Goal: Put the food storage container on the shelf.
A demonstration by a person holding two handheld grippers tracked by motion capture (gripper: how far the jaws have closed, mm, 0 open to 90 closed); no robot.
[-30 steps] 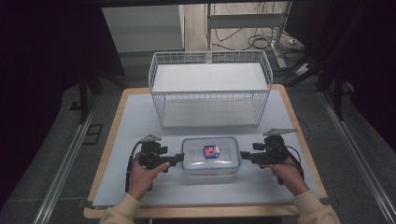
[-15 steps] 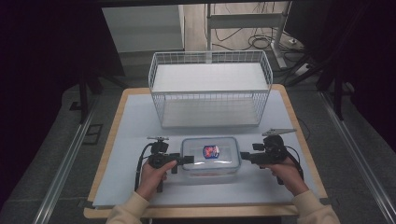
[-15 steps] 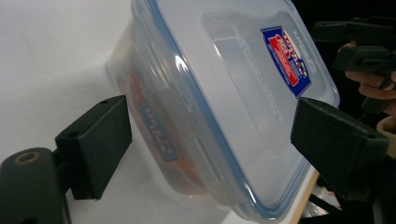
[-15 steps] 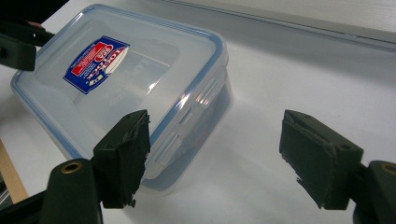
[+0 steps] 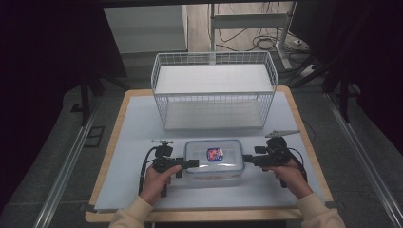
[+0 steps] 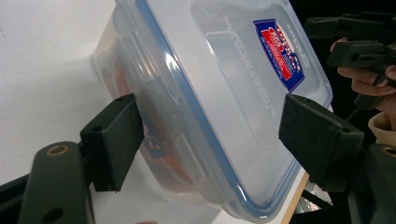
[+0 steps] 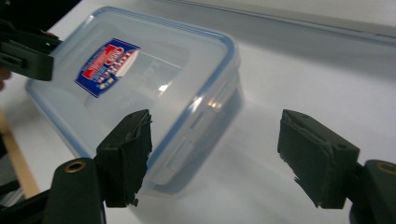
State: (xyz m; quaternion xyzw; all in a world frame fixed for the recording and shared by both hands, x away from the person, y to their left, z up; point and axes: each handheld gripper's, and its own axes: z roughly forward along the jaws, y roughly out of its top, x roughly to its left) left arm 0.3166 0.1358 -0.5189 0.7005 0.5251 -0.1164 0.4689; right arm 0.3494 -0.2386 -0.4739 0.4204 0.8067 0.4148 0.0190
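- Clear plastic container (image 5: 215,159) with a blue-rimmed snap lid sits on the counter (image 5: 138,128) near its front edge, roughly centred between the left and right edges.
- Lid is seated on the container; a red-and-blue label (image 5: 215,154) is at the lid centre.
- Something orange-red shows through the container wall in the left gripper view; what it is cannot be told.
- Left gripper (image 5: 190,163) is held by the person's left hand (image 5: 155,181) at the left end of the container. Jaws stand apart: in the left gripper view one pad lies against the container side wall, and the other sits over the lid with a gap visible beneath it. The spread spans the container's end.
- Right gripper (image 5: 249,159) is held by the person's right hand (image 5: 288,177) at the right end of the container. Jaws are spread wide: in the right gripper view one pad overlaps the container's near corner beside a lid latch, and the other hangs over bare counter, clear of the container.
- White sheet covers the counter top; a wooden border shows around it.
- White wire basket (image 5: 214,95) stands beyond the container, toward the far edge of the counter, well apart from both grippers.
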